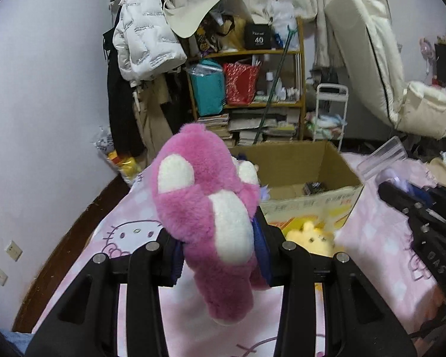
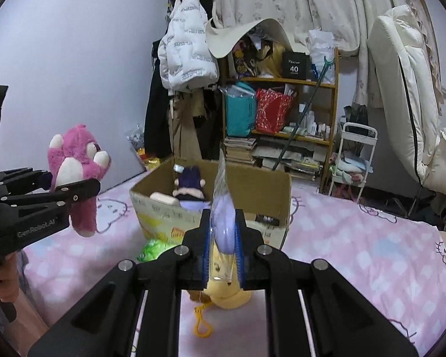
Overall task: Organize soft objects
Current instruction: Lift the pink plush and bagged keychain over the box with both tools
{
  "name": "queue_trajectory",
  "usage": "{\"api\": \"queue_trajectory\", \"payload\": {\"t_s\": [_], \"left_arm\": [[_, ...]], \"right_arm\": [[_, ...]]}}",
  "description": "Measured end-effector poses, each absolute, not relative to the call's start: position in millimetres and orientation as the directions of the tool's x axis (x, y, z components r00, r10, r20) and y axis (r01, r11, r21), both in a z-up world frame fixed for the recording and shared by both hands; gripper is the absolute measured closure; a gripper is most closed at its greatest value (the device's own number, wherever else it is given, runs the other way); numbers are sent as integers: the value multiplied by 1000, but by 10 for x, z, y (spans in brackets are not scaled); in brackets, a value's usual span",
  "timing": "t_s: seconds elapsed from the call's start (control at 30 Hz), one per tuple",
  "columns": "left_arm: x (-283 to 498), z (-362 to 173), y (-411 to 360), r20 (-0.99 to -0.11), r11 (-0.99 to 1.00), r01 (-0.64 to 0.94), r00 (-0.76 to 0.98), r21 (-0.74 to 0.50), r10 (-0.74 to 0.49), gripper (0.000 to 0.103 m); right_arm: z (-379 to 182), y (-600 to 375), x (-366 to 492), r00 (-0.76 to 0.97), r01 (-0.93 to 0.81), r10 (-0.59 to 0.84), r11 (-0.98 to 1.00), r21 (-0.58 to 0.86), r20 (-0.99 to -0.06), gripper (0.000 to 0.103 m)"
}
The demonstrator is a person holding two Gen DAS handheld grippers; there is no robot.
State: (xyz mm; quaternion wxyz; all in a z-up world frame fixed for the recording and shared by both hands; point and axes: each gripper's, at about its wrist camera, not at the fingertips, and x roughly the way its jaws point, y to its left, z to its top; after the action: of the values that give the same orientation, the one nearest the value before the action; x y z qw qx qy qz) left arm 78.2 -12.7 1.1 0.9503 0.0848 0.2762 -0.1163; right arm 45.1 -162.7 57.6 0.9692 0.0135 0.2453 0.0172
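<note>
My left gripper [image 1: 220,253] is shut on a pink plush bear [image 1: 205,208] with white paws and holds it above the bed; the right wrist view shows the left gripper [image 2: 71,187] and the pink bear [image 2: 74,166] at left. My right gripper [image 2: 221,238] is shut on a purple soft toy in a clear plastic bag [image 2: 223,223], just before an open cardboard box [image 2: 211,208]. The box [image 1: 306,184] holds a dark purple plush [image 2: 190,184]. A yellow plush [image 1: 312,238] lies on the bed in front of the box; the yellow plush [image 2: 226,294] lies under my right gripper.
A green plush [image 2: 154,248] lies by the box's front corner. The bed has a pink Hello Kitty sheet [image 2: 356,253]. Behind stand a cluttered wooden shelf [image 2: 282,113], hanging coats [image 2: 187,56], a white cart [image 2: 353,160] and a leaning white mattress [image 2: 401,89].
</note>
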Motion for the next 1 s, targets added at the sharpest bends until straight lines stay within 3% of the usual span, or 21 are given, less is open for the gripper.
{"api": "queue_trajectory", "payload": {"t_s": [0.5, 0.73, 0.83, 1.0], "left_arm": [[1018, 643, -270, -399, 949, 263, 900, 172, -177, 64], [1178, 782, -308, -306, 949, 291, 920, 119, -243, 64], [1196, 717, -323, -281, 950, 292, 926, 115, -251, 64], [1301, 510, -344, -314, 948, 299, 915, 111, -251, 64]], "right_arm": [[997, -1721, 710, 924, -18, 19, 1000, 9, -381, 89], [1203, -1798, 908, 946, -18, 15, 1000, -7, -323, 89], [1173, -1826, 990, 942, -24, 21, 1000, -5, -334, 89], [939, -1866, 1109, 922, -24, 30, 1000, 21, -385, 88]]}}
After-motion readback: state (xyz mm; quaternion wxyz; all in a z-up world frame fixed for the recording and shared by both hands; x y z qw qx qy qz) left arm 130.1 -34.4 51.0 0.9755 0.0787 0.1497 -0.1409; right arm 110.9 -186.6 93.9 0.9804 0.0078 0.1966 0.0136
